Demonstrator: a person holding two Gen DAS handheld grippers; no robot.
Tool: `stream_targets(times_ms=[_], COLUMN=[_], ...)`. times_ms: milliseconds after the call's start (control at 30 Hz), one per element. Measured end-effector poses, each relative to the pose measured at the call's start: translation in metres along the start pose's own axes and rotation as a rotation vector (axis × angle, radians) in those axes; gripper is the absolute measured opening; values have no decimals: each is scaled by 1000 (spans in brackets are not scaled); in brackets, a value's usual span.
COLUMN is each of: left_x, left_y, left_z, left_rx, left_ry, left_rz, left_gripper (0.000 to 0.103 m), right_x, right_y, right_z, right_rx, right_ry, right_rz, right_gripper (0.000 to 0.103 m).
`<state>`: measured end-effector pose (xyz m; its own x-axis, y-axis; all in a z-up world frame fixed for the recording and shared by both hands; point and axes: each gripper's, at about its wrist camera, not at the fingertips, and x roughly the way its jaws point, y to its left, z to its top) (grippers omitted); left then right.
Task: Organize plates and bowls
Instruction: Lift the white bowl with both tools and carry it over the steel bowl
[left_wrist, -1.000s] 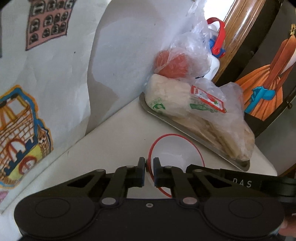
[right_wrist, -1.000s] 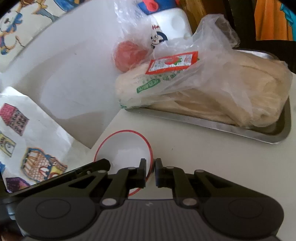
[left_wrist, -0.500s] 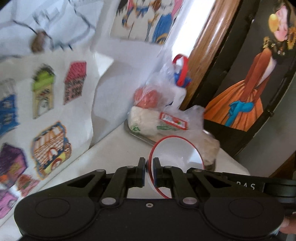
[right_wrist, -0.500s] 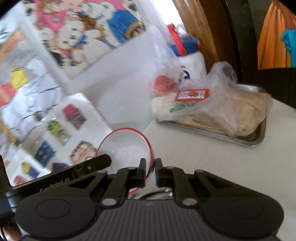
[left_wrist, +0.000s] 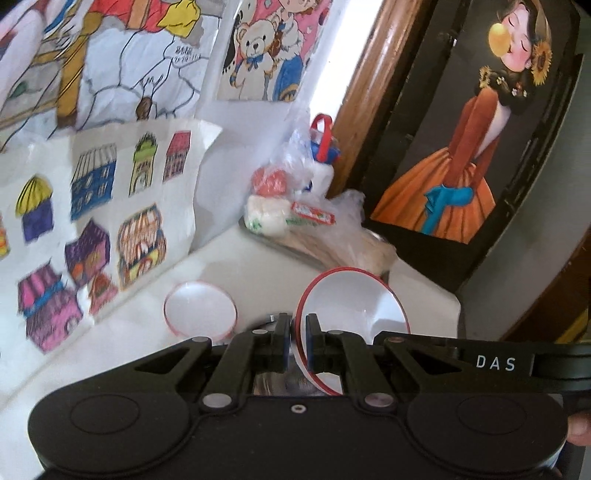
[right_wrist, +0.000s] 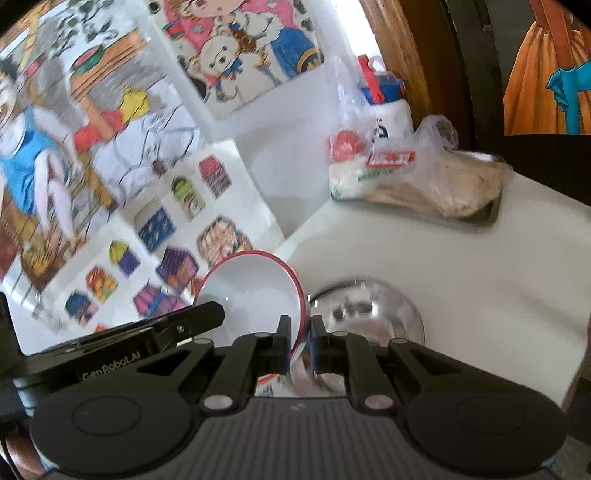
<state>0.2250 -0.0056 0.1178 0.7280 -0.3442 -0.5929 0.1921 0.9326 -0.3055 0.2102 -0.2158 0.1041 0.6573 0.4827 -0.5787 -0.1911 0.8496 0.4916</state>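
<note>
- Between your two hand-held grippers hangs one red-rimmed white bowl (left_wrist: 354, 306); your left hand-held gripper (left_wrist: 296, 343) is nearly closed, pinching the rim on its near left edge; your right hand-held gripper (right_wrist: 298, 347) is closed just as tightly on the opposite edge of that bowl (right_wrist: 255, 291); you hold it off the tabletop (right_wrist: 461, 266), tilted, with its hollow facing away from you in the left wrist view.
- Ahead and to the left of your left hand-held gripper, a second red-rimmed bowl (left_wrist: 200, 308) sits upright on the tabletop, close to the drawings (left_wrist: 92, 221) that lean at the back; I judge this the likely nesting partner, and your left hand is the nearer one to it.
- Just ahead and to the right of your right hand-held gripper lies a metal bowl (right_wrist: 369, 310), shiny, below the level of the held rim; whether it stands mouth up or down I cannot tell.
- Well beyond both, a tray with bagged food (right_wrist: 424, 181) stays clear of the path.
- To nest, you would need to carry the held bowl leftward and level it first; being round, it has no long axis to line up.
</note>
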Motion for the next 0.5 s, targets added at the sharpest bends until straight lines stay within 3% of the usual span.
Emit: stream_targets(times_ms=[500], left_x=[-31], left_y=[13], left_z=[-90], left_rx=[-29], left_ry=[129], left_rz=[-8], left_gripper=[8], right_x=[-4], right_y=[14], right_z=[-87], right_rx=[-47], right_ry=[173], right_rz=[-22], right_gripper=[13])
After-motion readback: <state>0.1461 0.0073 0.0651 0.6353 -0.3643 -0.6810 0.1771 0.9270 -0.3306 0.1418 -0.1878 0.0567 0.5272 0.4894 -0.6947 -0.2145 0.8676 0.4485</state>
